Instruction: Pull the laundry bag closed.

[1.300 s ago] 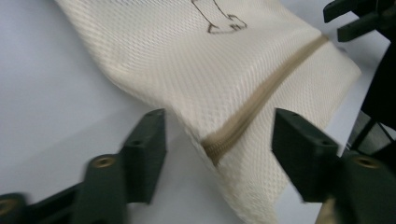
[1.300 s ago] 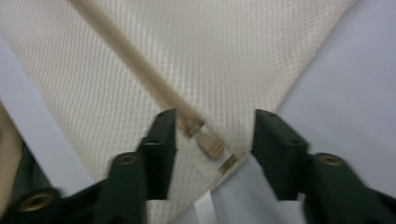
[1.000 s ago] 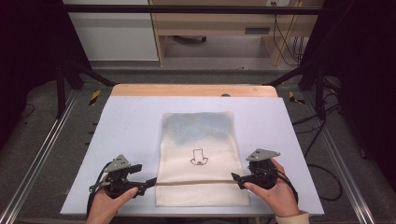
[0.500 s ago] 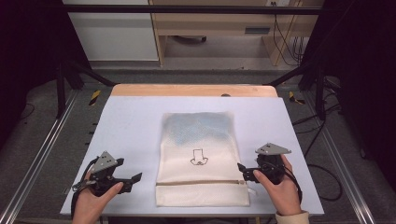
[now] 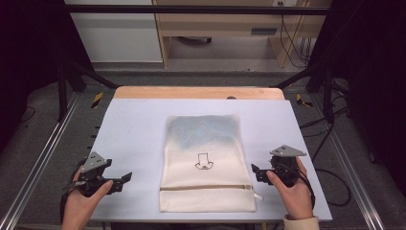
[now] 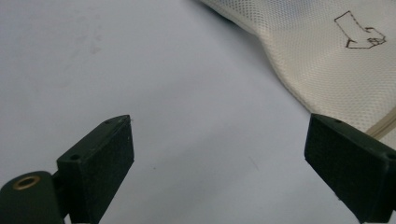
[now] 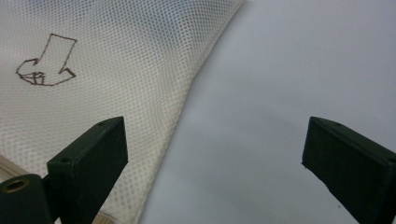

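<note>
Cream mesh bag (image 5: 206, 163) flat at table (image 5: 134, 124) centre, zipper (image 5: 206, 188) near the front edge, small line drawing (image 5: 203, 161) mid-panel, bluish patch toward the far end. Left gripper (image 5: 125, 178) off the bag's left side, jaws wide apart, nothing between, bare table under them. Right gripper (image 5: 255, 171) just beside the bag's right edge, jaws wide apart, one over mesh, nothing gripped.

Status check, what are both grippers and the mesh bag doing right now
Left gripper open, on bare table. Right gripper open beside the mesh bag, not touching. Bag flat, zipper shut. Nothing in the way.
</note>
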`<state>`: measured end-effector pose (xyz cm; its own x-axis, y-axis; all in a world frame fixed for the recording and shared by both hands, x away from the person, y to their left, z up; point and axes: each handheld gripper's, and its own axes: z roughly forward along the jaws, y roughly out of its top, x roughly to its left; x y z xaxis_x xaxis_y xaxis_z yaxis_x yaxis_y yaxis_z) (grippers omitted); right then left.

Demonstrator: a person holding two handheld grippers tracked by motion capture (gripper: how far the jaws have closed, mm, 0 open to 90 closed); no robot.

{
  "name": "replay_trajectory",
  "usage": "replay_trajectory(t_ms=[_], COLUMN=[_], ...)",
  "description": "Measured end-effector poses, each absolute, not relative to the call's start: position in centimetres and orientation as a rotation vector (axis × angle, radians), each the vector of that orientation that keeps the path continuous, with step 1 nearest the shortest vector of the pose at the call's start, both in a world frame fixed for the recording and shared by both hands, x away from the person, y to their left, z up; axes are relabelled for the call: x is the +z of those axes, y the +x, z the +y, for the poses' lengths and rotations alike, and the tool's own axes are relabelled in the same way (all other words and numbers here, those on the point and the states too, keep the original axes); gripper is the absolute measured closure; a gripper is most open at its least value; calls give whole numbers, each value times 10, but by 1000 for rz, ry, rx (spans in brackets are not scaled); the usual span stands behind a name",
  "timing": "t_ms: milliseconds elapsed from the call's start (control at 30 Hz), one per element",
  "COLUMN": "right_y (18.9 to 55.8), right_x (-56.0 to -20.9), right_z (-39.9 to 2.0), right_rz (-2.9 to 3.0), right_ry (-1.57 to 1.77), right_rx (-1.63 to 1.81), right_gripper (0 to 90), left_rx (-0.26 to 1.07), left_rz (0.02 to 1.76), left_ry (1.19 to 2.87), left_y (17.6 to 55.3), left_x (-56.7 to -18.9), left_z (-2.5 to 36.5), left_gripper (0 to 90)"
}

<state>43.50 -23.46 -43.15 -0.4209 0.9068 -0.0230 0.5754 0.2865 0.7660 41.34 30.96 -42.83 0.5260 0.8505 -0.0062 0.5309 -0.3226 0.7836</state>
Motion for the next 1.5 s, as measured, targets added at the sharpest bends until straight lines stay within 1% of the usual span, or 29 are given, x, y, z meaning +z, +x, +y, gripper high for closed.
replay_trajectory(t_ms=[300,467,933,1233,1500], right_y=[438,439,452,437,436], right_x=[-436,-438,-455,-463,-467], right_z=[-252,-262,-278,-285,-280], right_rz=[2035,1995,2004,2015,2028], right_ry=[1404,1448,1509,1534,1508], right_rx=[946,953,887,865,835], right_gripper=[73,75,69,71,74], left_rx=[554,621,634,631,638], left_rz=[1156,1173,1229,1255,1215], left_ry=[2007,2052,2068,2108,2128], left_y=[419,423,441,439,435], left_x=[-430,-431,-444,-450,-451], left_z=[327,340,364,365,355], left_gripper=[66,64,52,56,56])
